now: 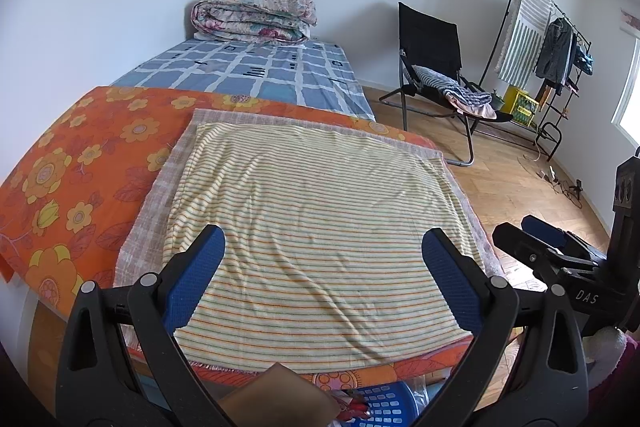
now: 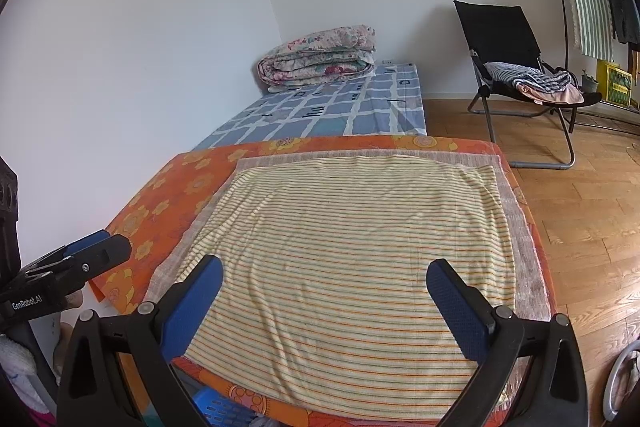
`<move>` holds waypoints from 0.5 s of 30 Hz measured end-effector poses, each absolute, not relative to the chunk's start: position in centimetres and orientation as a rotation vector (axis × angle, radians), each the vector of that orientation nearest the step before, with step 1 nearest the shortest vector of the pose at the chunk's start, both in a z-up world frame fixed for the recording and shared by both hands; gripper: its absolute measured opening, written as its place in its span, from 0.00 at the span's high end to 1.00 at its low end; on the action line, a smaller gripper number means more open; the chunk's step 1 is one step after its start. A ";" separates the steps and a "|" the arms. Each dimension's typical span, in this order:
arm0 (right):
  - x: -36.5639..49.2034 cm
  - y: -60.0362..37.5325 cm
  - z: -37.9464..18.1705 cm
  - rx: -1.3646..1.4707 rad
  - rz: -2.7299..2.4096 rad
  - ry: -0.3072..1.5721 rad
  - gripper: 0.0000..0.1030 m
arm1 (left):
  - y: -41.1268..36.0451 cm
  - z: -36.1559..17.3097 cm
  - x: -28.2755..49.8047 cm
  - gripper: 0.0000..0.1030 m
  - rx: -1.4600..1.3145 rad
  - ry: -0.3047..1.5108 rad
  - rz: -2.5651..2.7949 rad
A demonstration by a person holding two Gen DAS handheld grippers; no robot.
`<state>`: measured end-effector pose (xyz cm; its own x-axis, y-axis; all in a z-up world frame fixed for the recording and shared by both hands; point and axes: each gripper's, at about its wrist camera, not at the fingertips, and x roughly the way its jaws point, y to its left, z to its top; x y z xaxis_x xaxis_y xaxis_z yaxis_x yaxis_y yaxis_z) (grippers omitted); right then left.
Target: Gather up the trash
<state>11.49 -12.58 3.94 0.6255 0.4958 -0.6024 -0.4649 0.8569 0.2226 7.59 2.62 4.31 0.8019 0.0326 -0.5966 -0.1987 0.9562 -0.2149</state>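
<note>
A blue plastic basket (image 1: 386, 407) sits below the table's near edge, and a corner of the basket (image 2: 222, 409) shows in the right wrist view too. Red-and-white wrappers (image 1: 356, 407) lie in it. A brown cardboard-like sheet (image 1: 276, 395) and some clear plastic (image 1: 416, 389) are beside them. My left gripper (image 1: 324, 243) is open over the striped cloth (image 1: 320, 227), with nothing between its fingers. My right gripper (image 2: 325, 269) is open over the same cloth (image 2: 352, 247), also holding nothing. Each gripper appears at the other view's edge: the right gripper (image 1: 520, 229) and the left gripper (image 2: 100, 243).
The striped cloth lies on an orange floral cover (image 1: 80, 167) over a low table. Beyond it is a bed (image 1: 256, 71) with a folded quilt (image 1: 256, 17). A black folding chair (image 1: 436, 67) and a clothes rack (image 1: 548, 47) stand on the wooden floor (image 2: 592, 227) to the right.
</note>
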 end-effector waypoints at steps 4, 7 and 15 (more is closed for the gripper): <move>11.4 -12.5 4.0 0.044 0.553 0.704 0.00 | 2.6 4.3 7.6 0.02 -0.276 0.630 0.127; 11.4 -12.5 4.0 0.051 0.554 0.709 0.00 | 2.6 4.3 7.6 0.02 -0.277 0.631 0.127; 11.5 -12.3 3.8 0.061 0.556 0.720 0.00 | 2.6 4.3 7.6 0.02 -0.276 0.631 0.126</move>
<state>11.46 -12.34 3.81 0.6137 0.5027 -0.6088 -0.4616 0.8540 0.2398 7.60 2.65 4.25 0.8014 0.0322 -0.5972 -0.1993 0.9559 -0.2159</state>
